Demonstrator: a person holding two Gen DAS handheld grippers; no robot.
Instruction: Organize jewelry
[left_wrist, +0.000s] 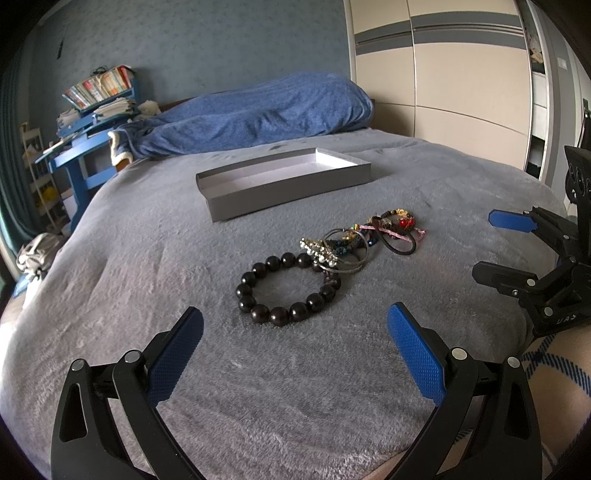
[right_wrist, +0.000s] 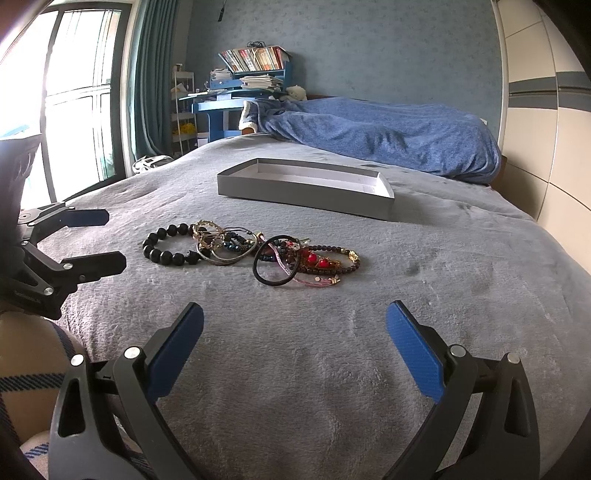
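Note:
A pile of jewelry (left_wrist: 354, 240) lies on the grey bedspread (left_wrist: 147, 258). Nearest in the left wrist view is a black bead bracelet (left_wrist: 258, 310), just beyond my left gripper (left_wrist: 295, 325), which is open and holds nothing. A black hair tie (right_wrist: 275, 281) and a red bead bracelet (right_wrist: 317, 260) lie at the right end of the jewelry pile (right_wrist: 236, 245). My right gripper (right_wrist: 295, 321) is open and empty, a short way in front of them. Farther back sits an open grey box (left_wrist: 258, 192), shallow and empty; the grey box (right_wrist: 306, 194) shows in both views.
A rumpled blue blanket (left_wrist: 258, 114) lies at the head of the bed. A blue desk (left_wrist: 74, 155) with books stands beyond the bed's left side. A wardrobe (left_wrist: 461, 92) rises on the right, a window (right_wrist: 74, 92) with curtains on the left. A checked sleeve (right_wrist: 22, 387) shows.

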